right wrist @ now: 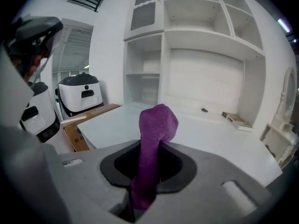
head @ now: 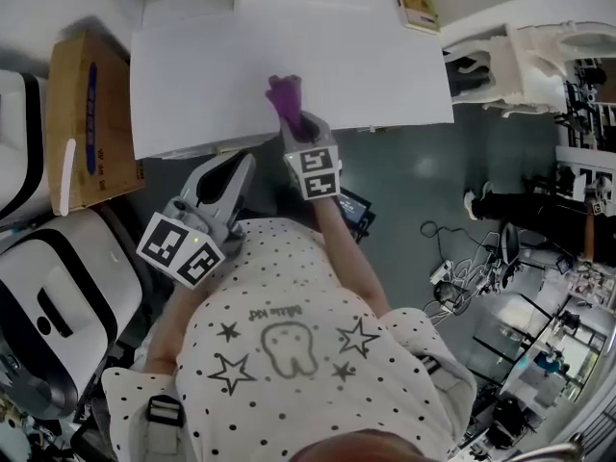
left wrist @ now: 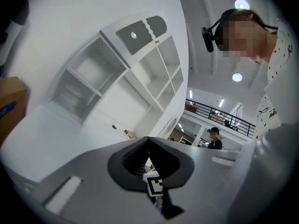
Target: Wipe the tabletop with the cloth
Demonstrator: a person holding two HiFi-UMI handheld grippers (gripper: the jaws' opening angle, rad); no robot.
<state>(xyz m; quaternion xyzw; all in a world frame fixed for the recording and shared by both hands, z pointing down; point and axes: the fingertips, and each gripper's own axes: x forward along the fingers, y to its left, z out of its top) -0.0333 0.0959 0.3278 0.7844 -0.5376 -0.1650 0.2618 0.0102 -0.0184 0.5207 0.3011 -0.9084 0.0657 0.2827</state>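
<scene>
A purple cloth hangs bunched over the near part of the white tabletop. My right gripper is shut on it, and its marker cube sits just off the table's near edge. In the right gripper view the cloth stands up out of that gripper, above the tabletop. My left gripper is lower left, off the table by its near edge. Its jaws are shut with nothing between them, and in its own view the left gripper points up at shelves.
A cardboard box stands left of the table, with white-and-black machines nearer me. A small book lies at the table's far right corner. White shelving backs the table. Cables lie on the floor at right.
</scene>
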